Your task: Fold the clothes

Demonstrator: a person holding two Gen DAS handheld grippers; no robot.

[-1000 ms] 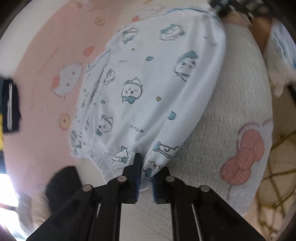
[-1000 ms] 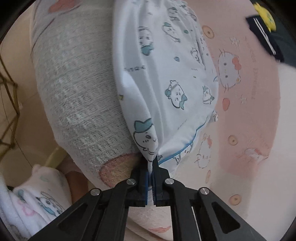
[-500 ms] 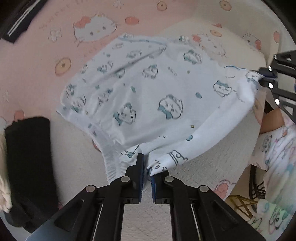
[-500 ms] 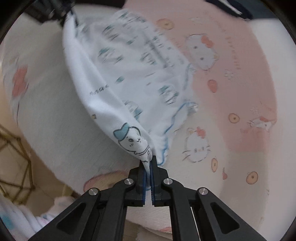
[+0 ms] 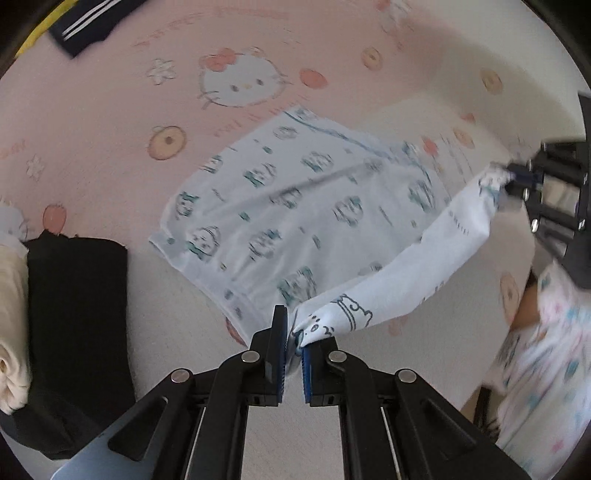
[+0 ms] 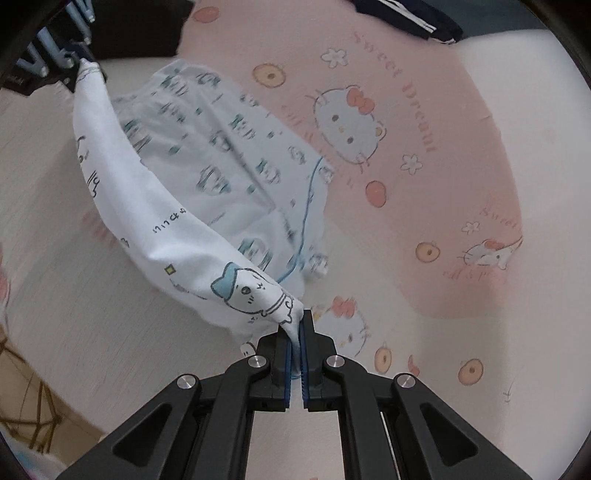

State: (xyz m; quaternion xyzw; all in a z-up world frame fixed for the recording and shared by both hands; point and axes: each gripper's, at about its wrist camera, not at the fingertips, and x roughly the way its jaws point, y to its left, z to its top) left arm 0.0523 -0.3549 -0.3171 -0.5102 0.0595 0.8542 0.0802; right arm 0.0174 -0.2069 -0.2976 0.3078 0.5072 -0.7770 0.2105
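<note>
In the left wrist view, the left gripper (image 5: 293,345) had its fingers drawn nearly together, pinching one corner of the white printed shirt (image 5: 295,206). The rest of the shirt lay spread on the pink and cream blanket (image 5: 110,110), with one edge lifted and stretched across to the right gripper (image 5: 517,179), seen at the far right edge of the picture, which gripped the other end of that edge. A folded black garment (image 5: 77,314) lay on the blanket to the left, touching a cream-coloured cloth (image 5: 11,314) at the frame's edge. A dark garment with white stripes (image 5: 85,22) lay at the top left, well apart from the shirt.

In the right wrist view, the right gripper (image 6: 295,339) was closed tight on a bunched corner of the shirt (image 6: 221,155), the cloth squeezed between its blue pads (image 6: 287,365). The lifted edge ran up and left to the left gripper (image 6: 79,61), which held the other corner. The shirt's body lay blurred on the blanket (image 6: 443,184) beyond. The striped dark garment (image 6: 413,18) lay at the top.
</note>
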